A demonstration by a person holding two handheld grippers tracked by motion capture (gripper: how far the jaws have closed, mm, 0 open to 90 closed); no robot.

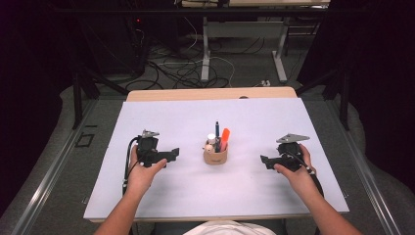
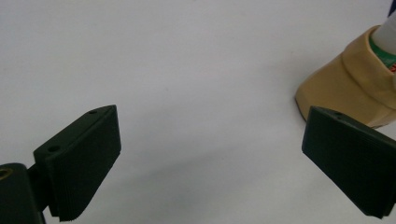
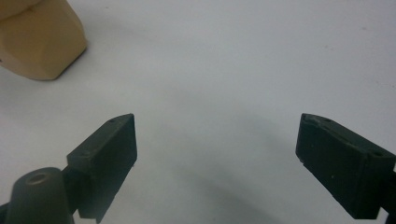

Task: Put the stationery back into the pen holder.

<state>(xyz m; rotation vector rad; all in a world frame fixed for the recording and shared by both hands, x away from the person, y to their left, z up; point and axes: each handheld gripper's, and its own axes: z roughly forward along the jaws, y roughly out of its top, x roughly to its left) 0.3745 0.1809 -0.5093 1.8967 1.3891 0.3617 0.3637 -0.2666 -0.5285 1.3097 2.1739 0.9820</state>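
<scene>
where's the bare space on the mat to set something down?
Most of the white mat is bare: the far strip behind the tan holder, the near strip between the holder and the front edge, and both far corners. The one tight spot is mid-table, where the left gripper and right gripper, fingers apart, flank the holder of pens.

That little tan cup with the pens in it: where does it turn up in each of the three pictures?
High view: the cup stands mid-table, between the two claws.
Left gripper view: at the right edge, upper half, just above the right jaw.
Right gripper view: in the top left corner, cut off by the edge.
Shared landmark: the white table on which it stands.
</scene>
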